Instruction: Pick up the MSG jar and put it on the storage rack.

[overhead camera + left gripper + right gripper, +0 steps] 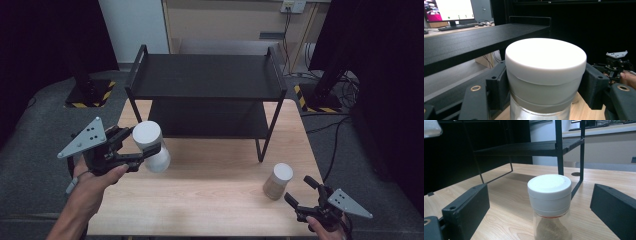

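Tongs in your left hand are clamping the white-lidded jar above the table, leaning lid-first toward you. Your right gripper view is revealing brown powder inside the second jar, standing upright between your right tongs' wide-open jaws.

Spice jar before shelf rack

High view down over the table; both claw views close, level, sharing the black shelf.

There were two white-capped jars, one black two-tier shelf, two tongs, and one surface.
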Motion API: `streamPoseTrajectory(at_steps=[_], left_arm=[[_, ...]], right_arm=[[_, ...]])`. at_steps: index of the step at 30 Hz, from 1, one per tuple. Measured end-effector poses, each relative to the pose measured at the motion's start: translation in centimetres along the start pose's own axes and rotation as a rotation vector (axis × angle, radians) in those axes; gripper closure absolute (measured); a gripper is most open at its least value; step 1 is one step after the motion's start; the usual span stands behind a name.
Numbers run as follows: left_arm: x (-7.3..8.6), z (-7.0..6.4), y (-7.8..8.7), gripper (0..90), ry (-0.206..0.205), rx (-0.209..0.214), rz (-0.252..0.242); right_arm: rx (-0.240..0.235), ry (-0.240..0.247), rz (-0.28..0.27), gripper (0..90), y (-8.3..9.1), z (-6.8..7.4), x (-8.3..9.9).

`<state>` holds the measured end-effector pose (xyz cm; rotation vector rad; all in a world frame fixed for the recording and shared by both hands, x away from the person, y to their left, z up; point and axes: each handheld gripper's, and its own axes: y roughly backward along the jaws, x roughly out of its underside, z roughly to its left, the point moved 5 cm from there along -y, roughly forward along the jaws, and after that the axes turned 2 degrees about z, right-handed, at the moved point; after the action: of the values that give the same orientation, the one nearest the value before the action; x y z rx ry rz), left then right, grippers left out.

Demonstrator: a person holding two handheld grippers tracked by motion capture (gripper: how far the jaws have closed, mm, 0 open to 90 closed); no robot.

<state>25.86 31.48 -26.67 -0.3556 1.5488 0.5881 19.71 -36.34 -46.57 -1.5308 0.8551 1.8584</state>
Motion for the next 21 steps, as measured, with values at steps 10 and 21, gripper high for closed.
streamPoseTrajectory(at_steps=[10, 21], left_arm=[[-1.9, 0.4, -0.9, 32.4, -0.009, 0.027, 0.003], [-4.4, 0.9, -1.1, 32.4, -0.02, 0.034, -0.019]], right_arm=[[-0.005, -0.003, 0.007, 2.9, -0.2, 0.2, 0.1], [-0.014, 0.0, 0.012, 2.8, -0.5, 0.4, 0.1]])
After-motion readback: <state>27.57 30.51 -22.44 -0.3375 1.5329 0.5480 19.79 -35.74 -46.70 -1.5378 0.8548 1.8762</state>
